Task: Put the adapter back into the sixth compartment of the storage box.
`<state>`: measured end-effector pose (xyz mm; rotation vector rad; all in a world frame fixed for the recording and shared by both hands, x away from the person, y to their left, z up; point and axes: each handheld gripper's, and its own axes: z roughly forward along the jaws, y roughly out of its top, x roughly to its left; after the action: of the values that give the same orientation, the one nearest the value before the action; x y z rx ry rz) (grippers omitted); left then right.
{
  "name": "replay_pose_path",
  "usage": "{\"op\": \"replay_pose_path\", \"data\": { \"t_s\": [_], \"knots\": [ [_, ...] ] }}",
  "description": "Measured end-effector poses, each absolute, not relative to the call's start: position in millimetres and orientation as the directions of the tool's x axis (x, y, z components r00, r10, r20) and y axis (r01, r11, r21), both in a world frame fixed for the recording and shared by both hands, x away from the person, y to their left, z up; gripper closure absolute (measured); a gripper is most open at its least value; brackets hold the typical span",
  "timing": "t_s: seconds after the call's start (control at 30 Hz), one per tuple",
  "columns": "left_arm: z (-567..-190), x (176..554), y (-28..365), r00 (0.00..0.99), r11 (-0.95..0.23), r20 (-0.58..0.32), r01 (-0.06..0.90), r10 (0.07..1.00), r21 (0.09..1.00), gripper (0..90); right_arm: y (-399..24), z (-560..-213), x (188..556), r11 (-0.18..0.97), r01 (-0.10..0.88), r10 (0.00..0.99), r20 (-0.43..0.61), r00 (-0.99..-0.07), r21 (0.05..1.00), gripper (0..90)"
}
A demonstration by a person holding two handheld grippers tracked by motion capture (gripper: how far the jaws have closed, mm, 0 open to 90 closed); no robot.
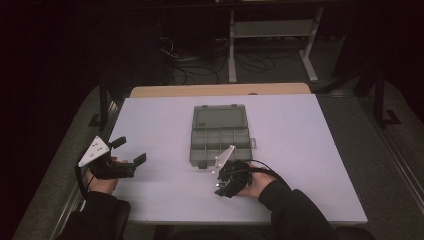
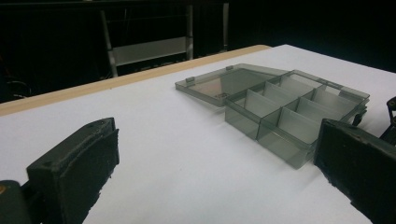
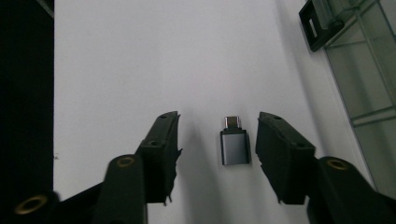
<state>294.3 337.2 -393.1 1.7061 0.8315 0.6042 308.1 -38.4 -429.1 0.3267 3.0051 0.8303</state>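
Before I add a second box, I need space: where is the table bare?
Bare: the wide strip between the left gripper and the organizer, plus the table right of the organizer up to its far edge. Crowded: the near middle, where the right gripper brackets a small adapter beside the organizer's corner.

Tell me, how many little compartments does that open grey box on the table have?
8, I think: the organizer box in the left gripper view shows two rows of four compartments, one row beside the opened lid, one nearer the person. The left gripper's jaw covers one corner, so the count is not certain.
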Motion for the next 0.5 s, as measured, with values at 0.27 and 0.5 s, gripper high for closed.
{"op": "replay_pose_path", "data": {
  "t_s": [0.27, 0.5],
  "knots": [
    [-393.1, 294.3, 337.1, 0.626, -0.164, -0.015, 0.227, 0.78, 0.96, 0.0, -36.1, -430.9, 305.6, 0.849, 0.19, 0.21, 0.015, -0.978, 0.494, 74.5],
    [-393.3, 294.4, 336.9, 0.626, -0.164, -0.016, 0.228, 0.779, 0.96, 0.0, -38.0, -426.0, 307.9, 0.828, 0.223, 0.236, 0.04, -0.971, 0.515, 74.8]
  ]
}}
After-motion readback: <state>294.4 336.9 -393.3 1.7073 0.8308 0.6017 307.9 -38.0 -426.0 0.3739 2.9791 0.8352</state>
